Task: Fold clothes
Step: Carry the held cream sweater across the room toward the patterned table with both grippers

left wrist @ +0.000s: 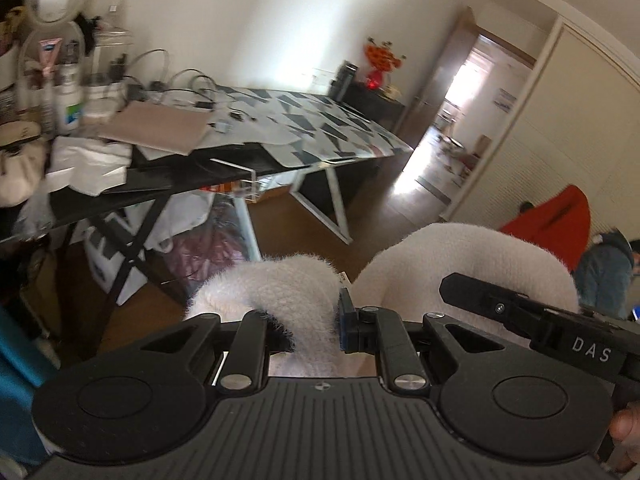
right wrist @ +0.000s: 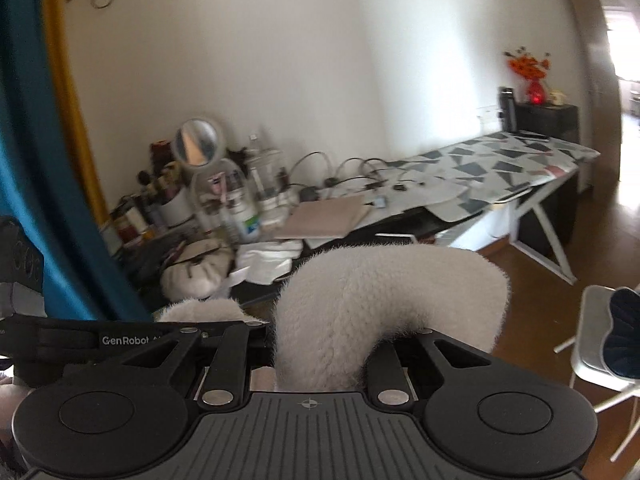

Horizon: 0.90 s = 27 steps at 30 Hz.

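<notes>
Both the left hand-held gripper (left wrist: 310, 326) and the right hand-held gripper (right wrist: 326, 354) are clenched on bunched folds of a fluffy white garment (left wrist: 460, 264) held aloft, whose thick pile could slip free and fall.

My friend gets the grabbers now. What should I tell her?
Left tool: shut on the fluffy white garment, a bunch of it bulging above the fingers.
Right tool: shut on the same garment, a thick loop of it arching over the fingers.
Both tools hold it up in the air, close together, facing the long table.
Done: garment picked up. No finished fold can be seen.
Left: lay it on a flat surface, smooth it, fold it. Don't open either tool before then or it will drop.
</notes>
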Available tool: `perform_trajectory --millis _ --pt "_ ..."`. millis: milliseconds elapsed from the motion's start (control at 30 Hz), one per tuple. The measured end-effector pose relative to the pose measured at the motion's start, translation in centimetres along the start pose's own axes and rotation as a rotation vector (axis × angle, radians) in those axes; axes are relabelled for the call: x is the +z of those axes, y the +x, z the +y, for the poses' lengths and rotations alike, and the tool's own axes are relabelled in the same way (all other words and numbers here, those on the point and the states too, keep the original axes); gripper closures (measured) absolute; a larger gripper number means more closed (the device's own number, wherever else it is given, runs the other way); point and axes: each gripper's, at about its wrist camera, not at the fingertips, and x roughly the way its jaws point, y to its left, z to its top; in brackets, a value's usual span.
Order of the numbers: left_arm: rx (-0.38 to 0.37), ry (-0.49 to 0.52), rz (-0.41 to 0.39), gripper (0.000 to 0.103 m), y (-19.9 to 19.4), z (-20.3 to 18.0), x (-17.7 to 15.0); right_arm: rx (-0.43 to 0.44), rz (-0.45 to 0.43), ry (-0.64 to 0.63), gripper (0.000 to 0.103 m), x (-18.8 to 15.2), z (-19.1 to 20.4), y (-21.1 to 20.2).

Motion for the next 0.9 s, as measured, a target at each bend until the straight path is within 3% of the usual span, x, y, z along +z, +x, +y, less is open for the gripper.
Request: perform_trajectory --millis 233,433,700,900 --pt "-0.049 0.032 0.050 0.088 5.5 -1.8 2.3 -0.057 -0.013 0.059 0.087 1.1 -5.6 1.7" --pt "-0.062 0.037 0.058 0.087 12.1 -4.4 4.7 -0.031 -0.025 0.073 0.087 3.1 -13.3 4.0" --pt "0.005 -0.050 -0.020 0.087 21.7 -10.3 9.8 0.041 -0.027 -0.023 0.087 11.3 -26.0 6.6" --pt "-0.002 -0.039 -0.084 0.087 27.7 -15.0 13.3 0.037 -0.071 -0.046 0.087 16.8 -34.1 7.3"
